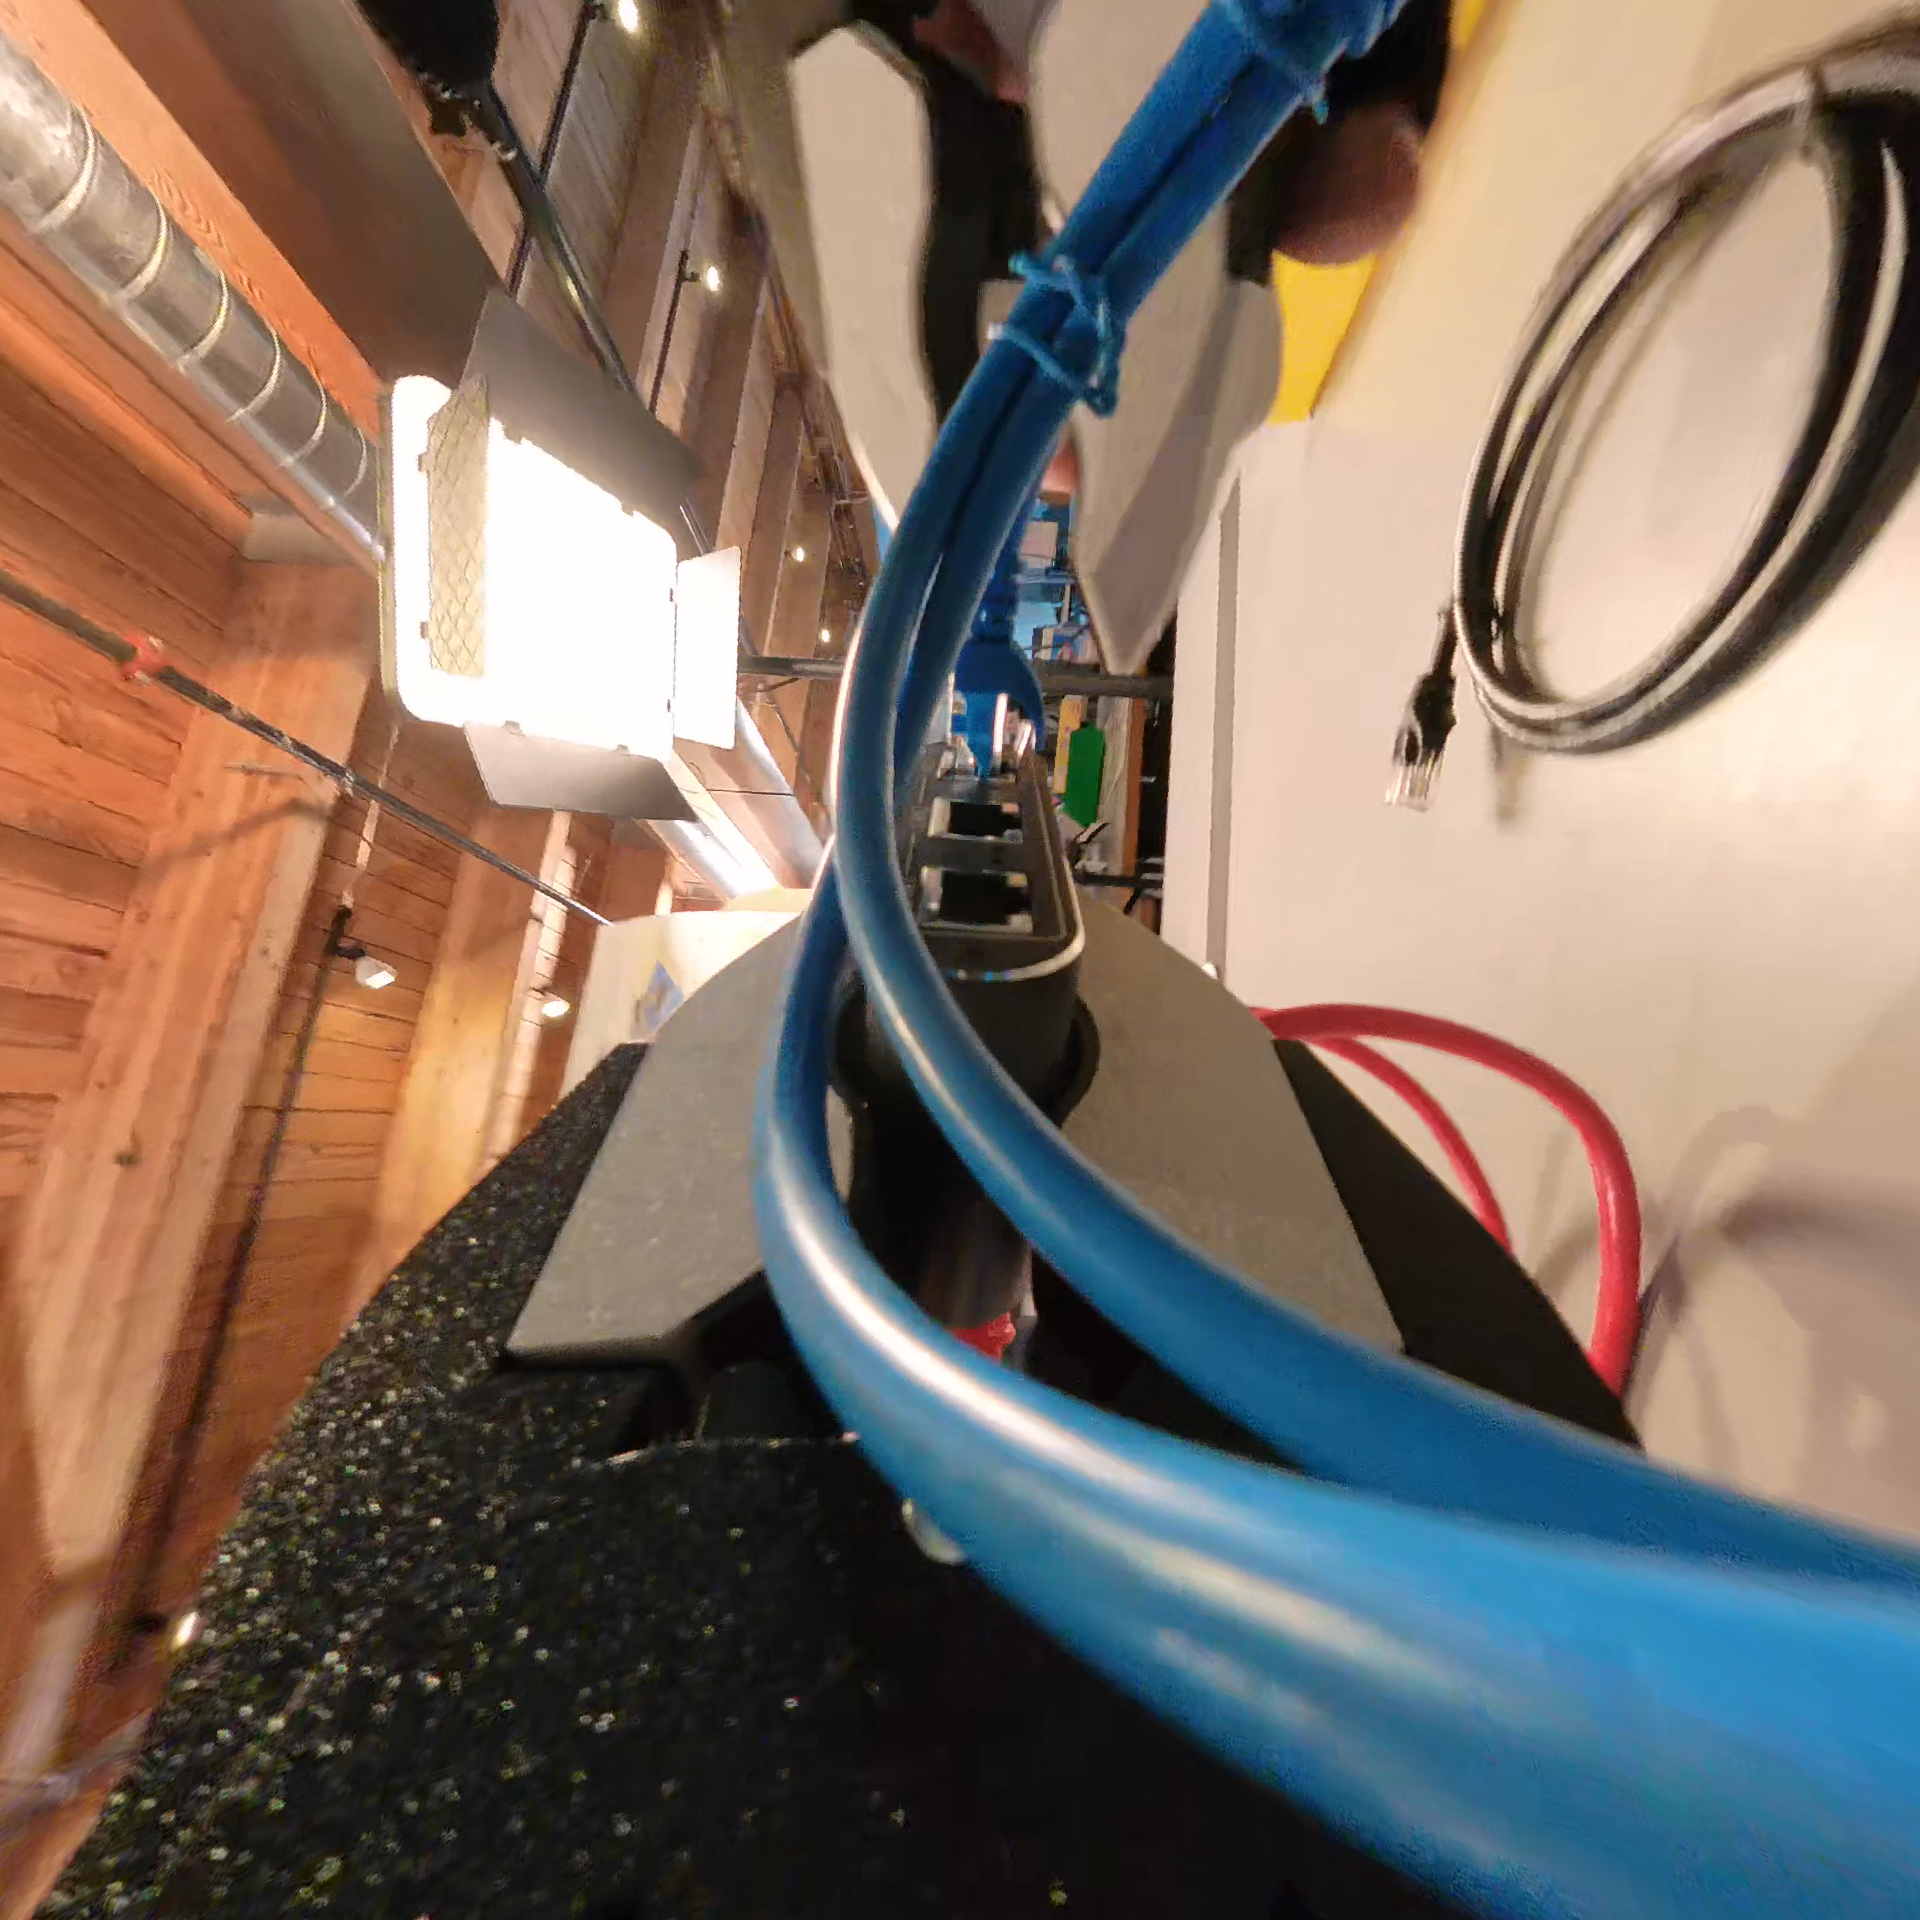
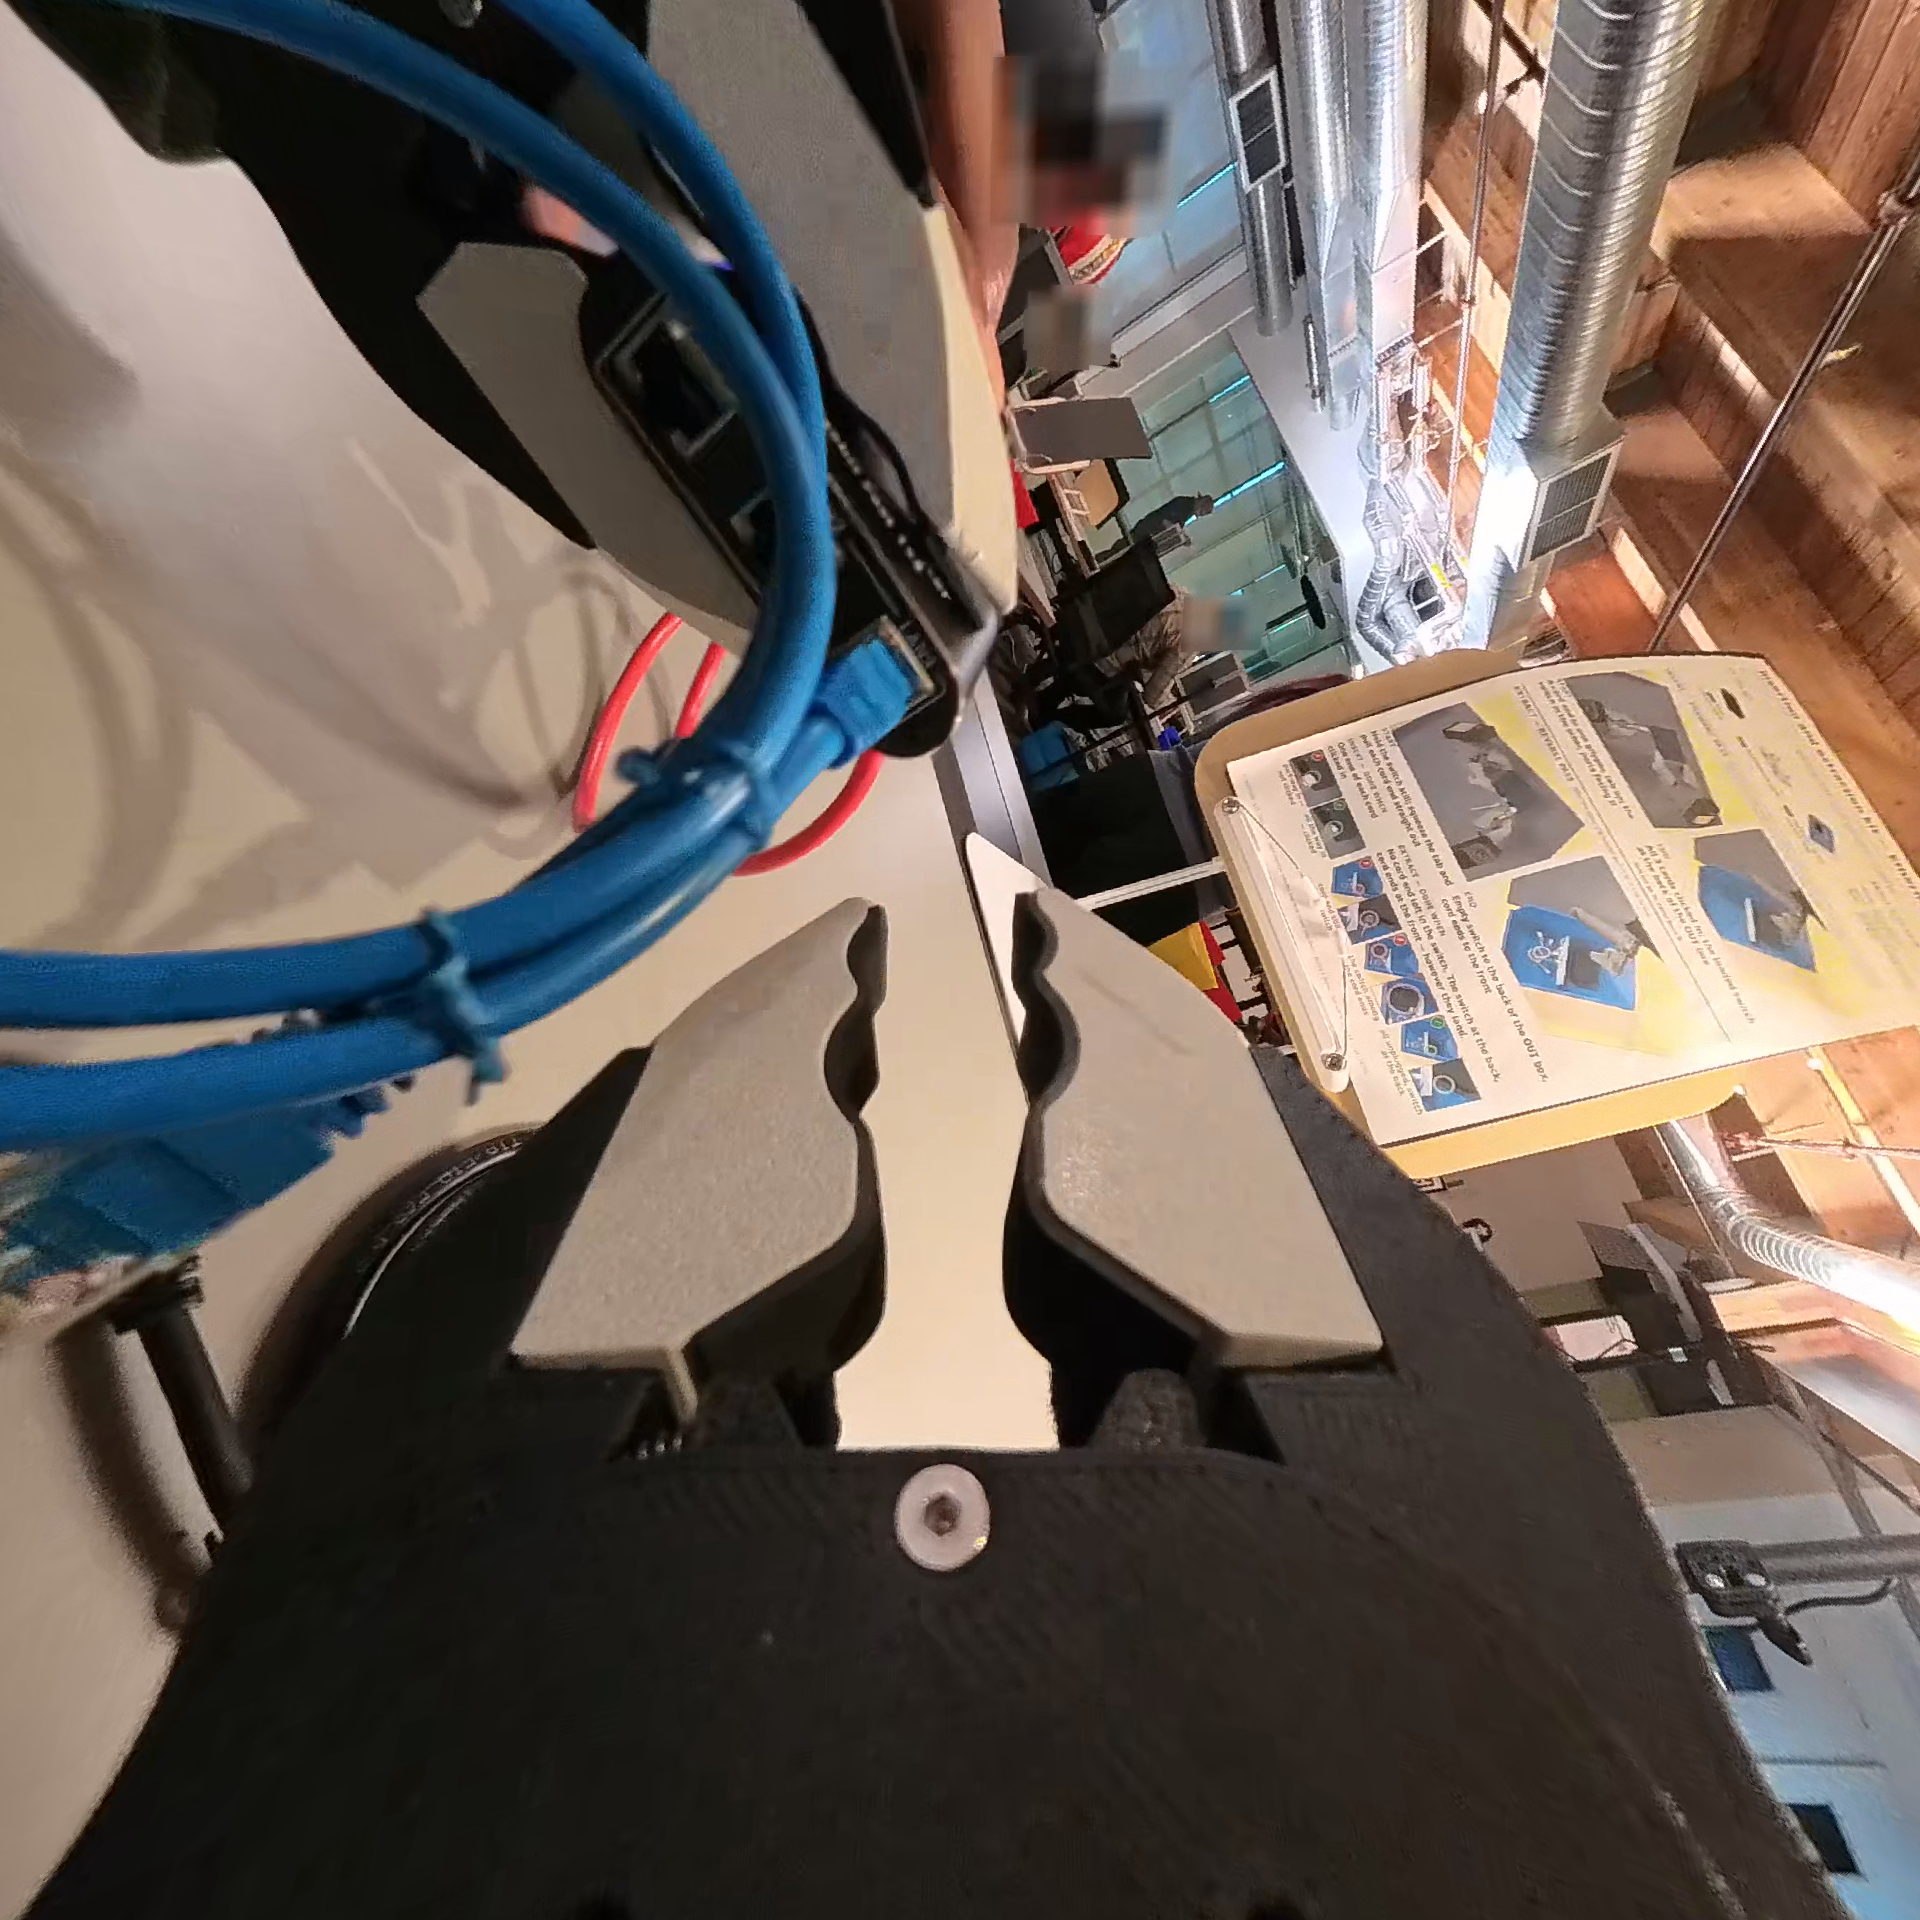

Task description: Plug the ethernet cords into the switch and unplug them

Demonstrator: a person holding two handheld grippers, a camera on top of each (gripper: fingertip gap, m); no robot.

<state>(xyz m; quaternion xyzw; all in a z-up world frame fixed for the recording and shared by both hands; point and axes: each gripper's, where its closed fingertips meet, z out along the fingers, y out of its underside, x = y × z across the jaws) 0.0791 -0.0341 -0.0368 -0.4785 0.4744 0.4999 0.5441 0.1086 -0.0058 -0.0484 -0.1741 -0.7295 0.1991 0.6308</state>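
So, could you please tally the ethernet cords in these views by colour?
Blue cord: 1, bundled with ties, one plug in the switch
Red cord: 1
Black cord: 1, coiled on the table, unplugged
Total: 3

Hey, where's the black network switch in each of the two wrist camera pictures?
Left wrist view: the switch is at centre, clamped between the left gripper fingers, ports facing up.
Right wrist view: the switch is upper left, held by the far gripper.
Shared landmark: the blue cord plugged into its end port.
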